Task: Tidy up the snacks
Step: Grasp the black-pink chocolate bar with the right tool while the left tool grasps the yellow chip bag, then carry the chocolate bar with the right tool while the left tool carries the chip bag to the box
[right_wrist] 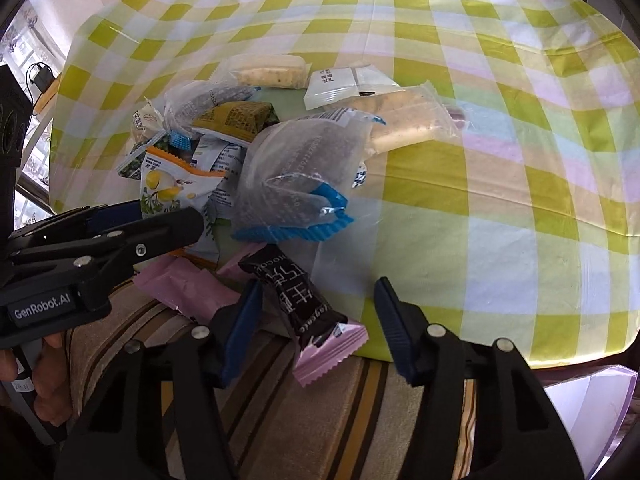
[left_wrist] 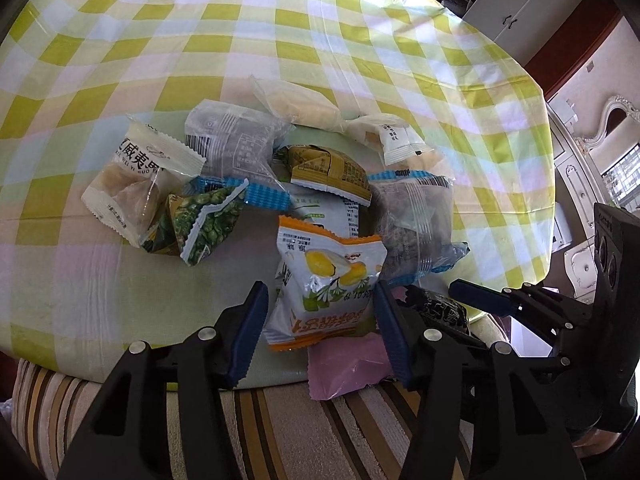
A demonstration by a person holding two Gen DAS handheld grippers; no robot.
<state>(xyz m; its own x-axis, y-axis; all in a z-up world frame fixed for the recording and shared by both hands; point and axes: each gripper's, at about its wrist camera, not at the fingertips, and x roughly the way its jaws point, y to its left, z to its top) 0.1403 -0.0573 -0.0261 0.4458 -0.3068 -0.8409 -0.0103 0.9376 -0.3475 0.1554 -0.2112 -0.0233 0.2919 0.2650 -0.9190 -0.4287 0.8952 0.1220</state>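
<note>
Checked green-and-white tablecloth (left_wrist: pixel 360 40) carries a heap of snack packets near your edge of the table. Your left gripper (left_wrist: pixel 320 324) straddles the orange-trimmed packet (left_wrist: pixel 328 280); its pads appear to touch the wrapper, though contact is unclear. Your right gripper (right_wrist: pixel 316 320) brackets the black chocolate bar (right_wrist: pixel 296 300), right pad well clear, unclenched.
</note>
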